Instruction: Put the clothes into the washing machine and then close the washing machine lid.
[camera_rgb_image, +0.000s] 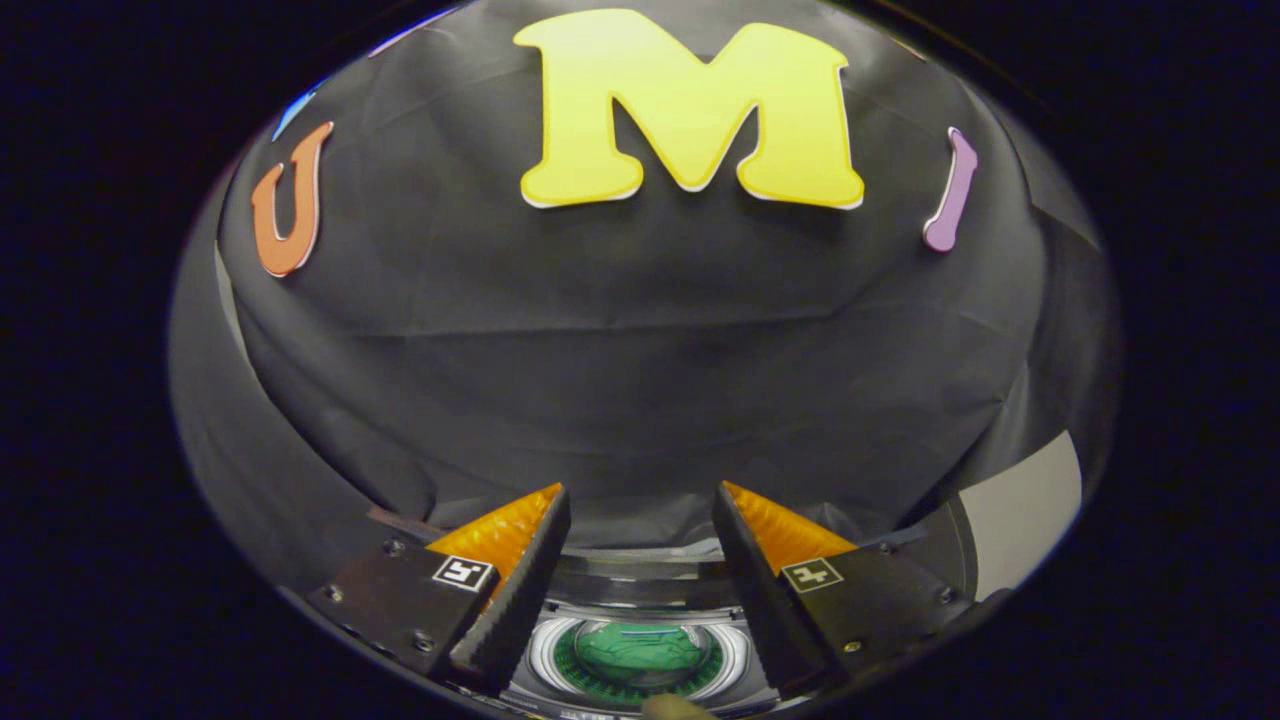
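Gripper view, looking forward along our two fingers, shows the gripper (640, 500) held with its fingers spread well apart and nothing between them. We see the left finger (515, 570) and the right finger (755, 570) angling toward each other at their tips, yet a wide gap stays open between those tips. Each finger carries a small square marker on its near block.

Near us, low down in the gap between the fingers, lies the washing machine (640, 600). We look onto its top from above: a pale top panel with a round lid (640, 655) set into it. The lid has a light ring around a see-through window, and through that window we make out something green, which we take to be the clothes (640, 650) inside the drum, though the window is small and partly cut off, so we cannot tell the garment's shape. The lid appears to lie flat on the opening. The machine sits below and between the fingers, closer to us than their tips, and neither finger touches it.

Far beyond the fingertips hangs the booth's black cloth wall (640, 380), creased in long folds. To the far right, past the right finger, we see a pale grey panel (1025, 510) beside the cloth.
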